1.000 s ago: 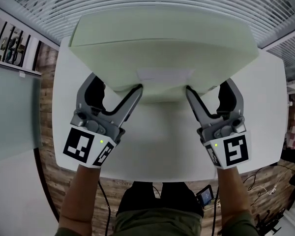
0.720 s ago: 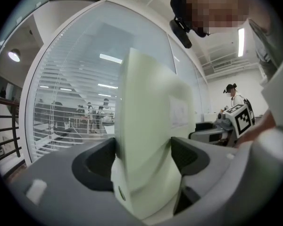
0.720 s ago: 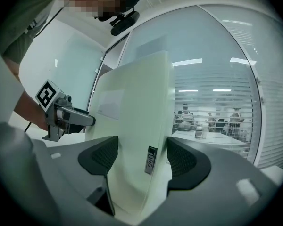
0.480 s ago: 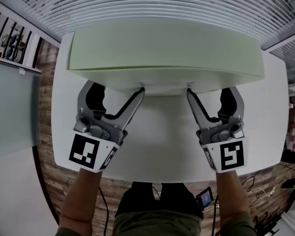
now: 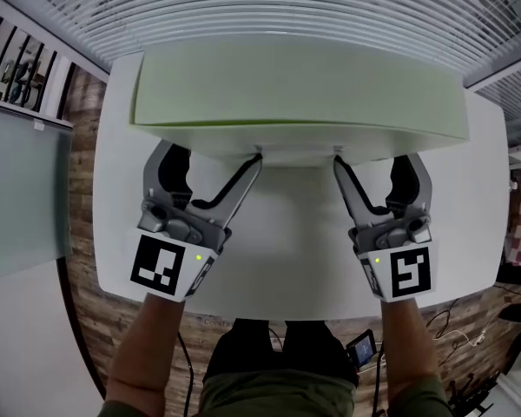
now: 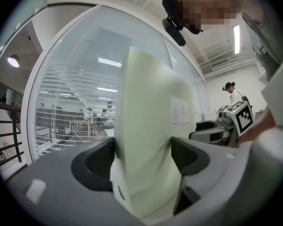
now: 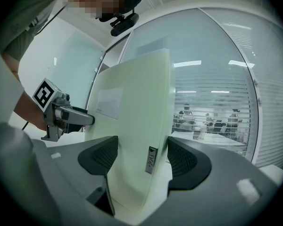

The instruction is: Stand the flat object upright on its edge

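Compared with a second ago the foam slab [image 5: 295, 81] has swung up a fair bit. The underside with the white label doesn't face the head camera anymore, and both hands have nudged forward with it.

Right now the slab sits across the far half of the white table [image 5: 286, 259], with its long lower edge down by the grippers. I can't tell if that edge is actually resting on the tabletop yet.

The left gripper [image 5: 214, 156] has its jaws spread wide, with the thick slab [image 6: 146, 126] filling the whole gap and pressed against both pads. The right gripper [image 5: 373, 158] looks the same: the slab [image 7: 132, 117] is clamped between the pads, with a little tag [image 7: 151, 160] showing on the edge.

My guess on handling is that it's light and squashy, so the pads probably sink in rather than slip. It's big, though, so it'll want to flop or tip. Holding low on the bottom edge with the two grips well apart looks like the sensible spot. It seems thick enough to stand on its own once let go gently.
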Motion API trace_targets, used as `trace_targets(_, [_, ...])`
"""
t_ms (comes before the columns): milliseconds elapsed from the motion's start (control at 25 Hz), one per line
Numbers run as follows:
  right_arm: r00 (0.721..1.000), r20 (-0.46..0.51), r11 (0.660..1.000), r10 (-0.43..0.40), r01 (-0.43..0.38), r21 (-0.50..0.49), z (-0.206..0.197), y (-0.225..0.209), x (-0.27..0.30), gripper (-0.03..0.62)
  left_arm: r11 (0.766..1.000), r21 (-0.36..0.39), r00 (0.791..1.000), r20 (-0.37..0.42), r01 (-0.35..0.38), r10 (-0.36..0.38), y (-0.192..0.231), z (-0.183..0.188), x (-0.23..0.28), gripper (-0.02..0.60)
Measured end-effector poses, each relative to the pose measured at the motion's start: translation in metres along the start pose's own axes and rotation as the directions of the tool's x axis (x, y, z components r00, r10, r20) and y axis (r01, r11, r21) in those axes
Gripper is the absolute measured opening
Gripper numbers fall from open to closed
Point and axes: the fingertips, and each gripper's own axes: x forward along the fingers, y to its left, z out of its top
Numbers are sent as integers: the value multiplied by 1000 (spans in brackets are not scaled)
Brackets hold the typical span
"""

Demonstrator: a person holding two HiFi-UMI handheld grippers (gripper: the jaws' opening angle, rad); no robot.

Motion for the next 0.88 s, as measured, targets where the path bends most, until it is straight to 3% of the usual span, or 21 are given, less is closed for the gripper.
trace_targets(880, [1000, -23, 1000, 3, -2, 19, -1, -4, 2, 318, 1000, -25, 1000, -24, 5, -5, 2, -2, 4, 364])
